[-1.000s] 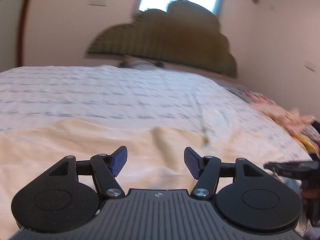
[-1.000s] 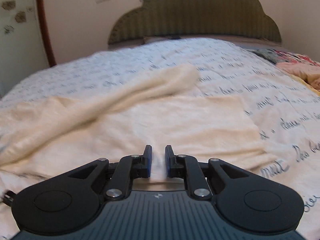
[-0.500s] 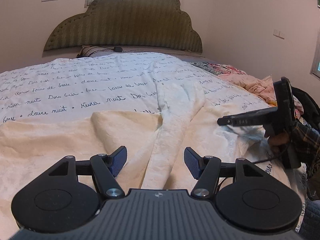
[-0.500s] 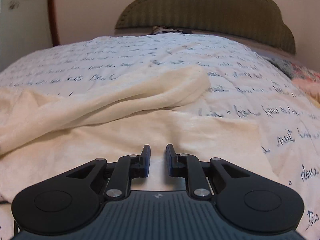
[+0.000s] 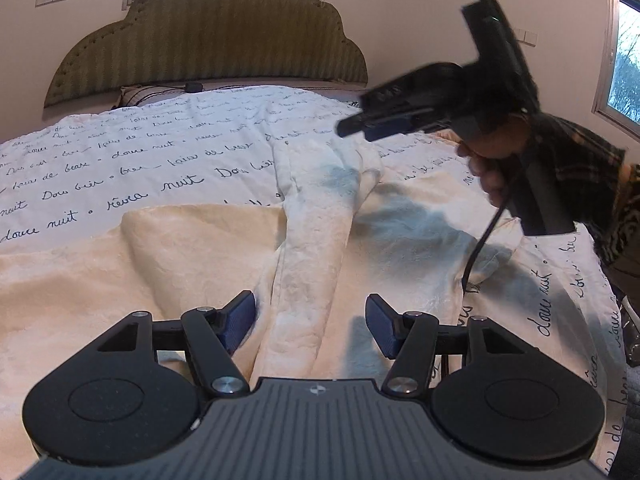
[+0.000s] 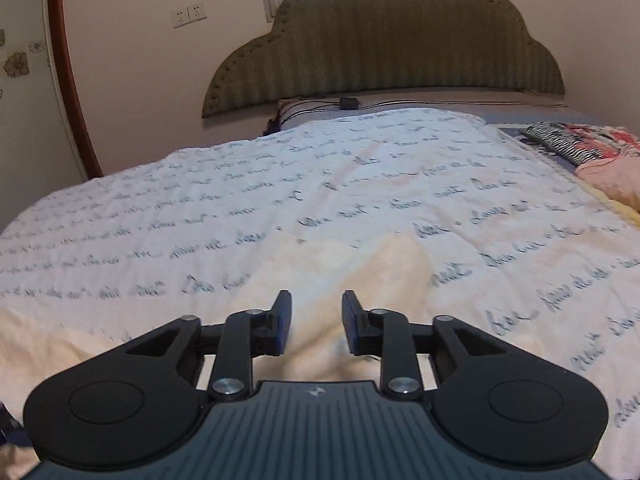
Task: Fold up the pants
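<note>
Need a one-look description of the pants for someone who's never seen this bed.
Start at the olive scalloped headboard and come down the white bedspread printed with dark cursive script. The pants are the cream garment lying on its near half, one leg folded across toward the headboard. Unlike the bedspread, they are plain, textured and carry no writing.

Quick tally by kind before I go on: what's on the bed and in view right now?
Cream pants: 1
Grippers: 2, the left gripper and the right gripper, both open and holding nothing
Script-print bedspread: 1
Clothes pile at the bed's right edge: 1, pieces too tangled to count
Total: 5
</note>
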`<state>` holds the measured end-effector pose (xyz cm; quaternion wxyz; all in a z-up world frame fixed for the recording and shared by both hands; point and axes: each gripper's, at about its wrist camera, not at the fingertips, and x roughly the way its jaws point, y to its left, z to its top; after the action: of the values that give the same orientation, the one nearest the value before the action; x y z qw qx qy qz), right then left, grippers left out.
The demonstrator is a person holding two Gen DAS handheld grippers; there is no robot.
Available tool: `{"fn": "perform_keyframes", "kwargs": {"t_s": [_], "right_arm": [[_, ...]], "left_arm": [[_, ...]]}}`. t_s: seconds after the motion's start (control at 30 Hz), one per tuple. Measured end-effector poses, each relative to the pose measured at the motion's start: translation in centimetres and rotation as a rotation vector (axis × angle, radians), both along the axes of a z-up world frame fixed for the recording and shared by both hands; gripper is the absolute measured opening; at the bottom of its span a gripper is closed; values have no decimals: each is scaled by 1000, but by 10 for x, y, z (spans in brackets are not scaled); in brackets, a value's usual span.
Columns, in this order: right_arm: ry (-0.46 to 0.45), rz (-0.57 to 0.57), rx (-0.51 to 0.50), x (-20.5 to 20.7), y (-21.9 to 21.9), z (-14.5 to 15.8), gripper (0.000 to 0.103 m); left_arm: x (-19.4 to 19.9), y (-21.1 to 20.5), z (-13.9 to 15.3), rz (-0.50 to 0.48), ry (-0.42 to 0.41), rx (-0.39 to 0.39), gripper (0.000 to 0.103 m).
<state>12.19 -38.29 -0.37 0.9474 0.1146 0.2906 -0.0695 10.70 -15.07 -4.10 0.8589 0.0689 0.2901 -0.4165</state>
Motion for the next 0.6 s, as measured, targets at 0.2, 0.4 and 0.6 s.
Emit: {"fn": "perform_keyframes", "kwargs": {"t_s": [0.2,0.4,0.6], "right_arm": [[161,-95,-57,81,31,-15,67],[252,-118,-174,117,38,-40,53],[169,-124,-44,92,13,-32,12]], "left_arm": [[10,7,-11,-17,59,-58,79],[11,10,-15,-26,67,-87,83],[12,14,-14,24,71,-104,58]]}}
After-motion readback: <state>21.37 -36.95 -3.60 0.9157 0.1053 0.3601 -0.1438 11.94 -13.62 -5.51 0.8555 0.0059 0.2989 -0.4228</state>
